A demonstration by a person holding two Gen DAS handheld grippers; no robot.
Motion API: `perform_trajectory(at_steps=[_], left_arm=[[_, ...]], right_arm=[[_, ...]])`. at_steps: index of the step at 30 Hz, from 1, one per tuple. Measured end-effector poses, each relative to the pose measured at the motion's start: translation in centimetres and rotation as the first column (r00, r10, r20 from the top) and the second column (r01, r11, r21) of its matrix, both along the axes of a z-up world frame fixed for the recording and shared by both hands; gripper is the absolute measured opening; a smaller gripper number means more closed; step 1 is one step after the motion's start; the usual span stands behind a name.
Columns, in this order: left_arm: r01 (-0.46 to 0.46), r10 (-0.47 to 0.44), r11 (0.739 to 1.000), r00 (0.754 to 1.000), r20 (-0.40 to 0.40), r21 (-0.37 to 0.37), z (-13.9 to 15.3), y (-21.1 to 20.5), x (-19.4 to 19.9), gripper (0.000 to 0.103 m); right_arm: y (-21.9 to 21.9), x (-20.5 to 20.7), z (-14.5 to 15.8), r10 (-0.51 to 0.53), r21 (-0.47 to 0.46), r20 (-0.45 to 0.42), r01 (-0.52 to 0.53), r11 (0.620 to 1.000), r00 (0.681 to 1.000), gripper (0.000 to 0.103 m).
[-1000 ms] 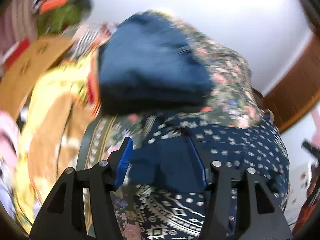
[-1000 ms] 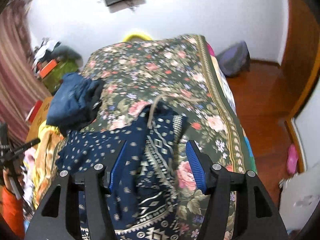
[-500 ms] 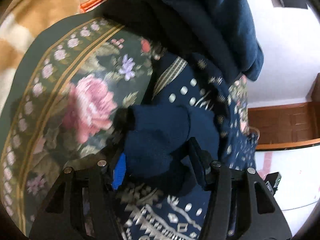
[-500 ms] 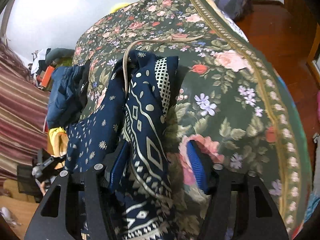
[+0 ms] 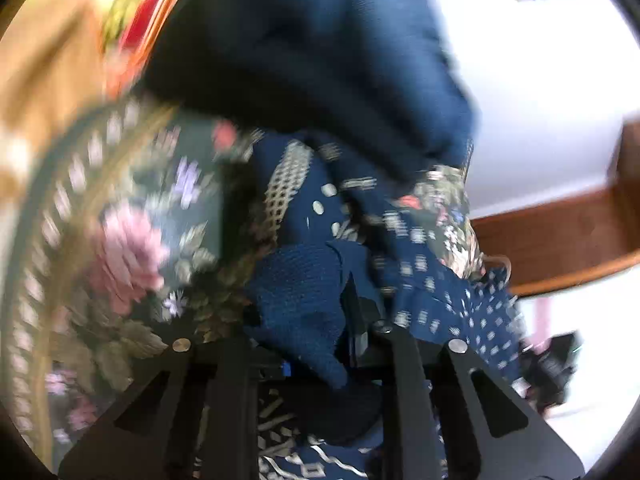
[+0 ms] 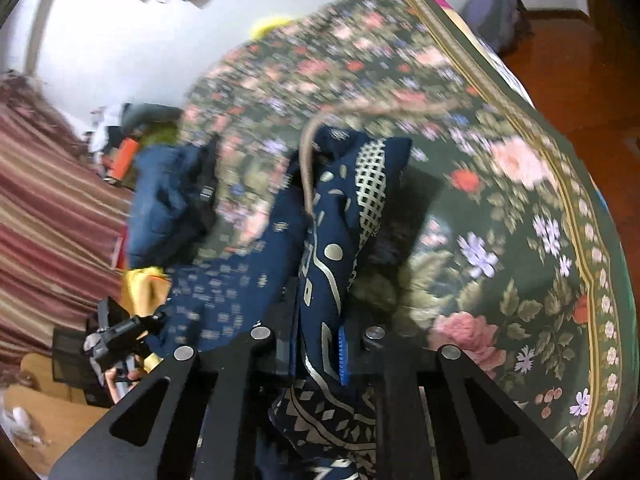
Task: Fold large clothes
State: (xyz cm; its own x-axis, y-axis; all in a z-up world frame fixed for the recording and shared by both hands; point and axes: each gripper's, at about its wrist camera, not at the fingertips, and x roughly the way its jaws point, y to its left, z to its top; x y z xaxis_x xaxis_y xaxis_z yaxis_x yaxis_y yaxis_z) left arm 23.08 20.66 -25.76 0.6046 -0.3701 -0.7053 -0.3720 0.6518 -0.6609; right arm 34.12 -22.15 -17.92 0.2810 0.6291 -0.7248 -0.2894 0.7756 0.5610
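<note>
Right wrist view: right gripper (image 6: 320,354) is pinching patterned navy garment (image 6: 340,216); left gripper (image 5: 316,344) is clamping its 9 o'clock edge, spreading it for folding.

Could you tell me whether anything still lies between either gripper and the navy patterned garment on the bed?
Nothing visible does: the left gripper and the right gripper are each closed on a fold of the navy patterned garment, which lies on the floral bedspread.

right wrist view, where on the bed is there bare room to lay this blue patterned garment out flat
Open bedspread lies to the right of the patterned garment, out to the gold border by the bed edge, and beyond it toward the wall. The left side is crowded: a plain blue clothes pile and yellow fabric sit there.
</note>
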Motion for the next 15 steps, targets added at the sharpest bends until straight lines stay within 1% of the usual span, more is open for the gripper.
perform_trajectory(at_steps=[1,2,3,4,6,8,9,11,13,15], left_arm=[[0.010,-0.011,0.999,1.000,0.017,0.041,1.4,-0.4,0.1,0.016],[0.024,-0.028,0.995,0.999,0.046,0.097,3.6,-1.2,0.2,0.015],[0.034,-0.044,0.990,0.996,0.071,0.136,5.3,-1.7,0.2,0.015],[0.047,-0.068,0.980,0.992,0.104,0.191,7.7,-2.7,0.4,0.014],[0.054,-0.098,0.962,0.984,0.152,0.269,10.9,-3.7,0.7,0.014],[0.048,-0.128,0.937,0.969,0.213,0.347,14.7,-4.7,0.7,0.014],[0.041,-0.136,0.928,0.963,0.234,0.371,16.0,-4.4,0.3,0.014],[0.024,-0.152,0.910,0.948,0.278,0.415,18.6,-4.7,0.6,0.014],[0.006,-0.158,0.894,0.940,0.303,0.448,20.4,-4.9,1.2,0.014],[-0.011,-0.159,0.881,0.935,0.316,0.474,21.5,-4.8,2.5,0.014]], right_arm=[[0.3,-0.3,0.9,0.008,-0.005,0.024,-0.008,1.000,1.000,0.011],[0.7,-0.5,1.6,0.014,-0.007,0.043,-0.014,1.000,0.999,0.011],[1.1,-0.7,2.6,0.024,-0.010,0.069,-0.023,1.000,0.997,0.010],[1.5,-0.9,3.4,0.031,-0.008,0.089,-0.030,1.000,0.996,0.010],[2.3,-1.1,5.5,0.047,0.005,0.139,-0.048,0.999,0.989,0.010],[3.0,-1.1,7.6,0.060,0.009,0.196,-0.063,0.998,0.979,0.010],[3.2,-1.1,8.8,0.065,0.010,0.229,-0.069,0.998,0.971,0.010],[3.6,-0.7,10.9,0.066,0.006,0.286,-0.071,0.997,0.956,0.010],[3.8,0.0,12.2,0.059,0.007,0.322,-0.065,0.998,0.945,0.010],[4.1,1.0,12.9,0.042,-0.005,0.357,-0.043,0.999,0.933,0.010]])
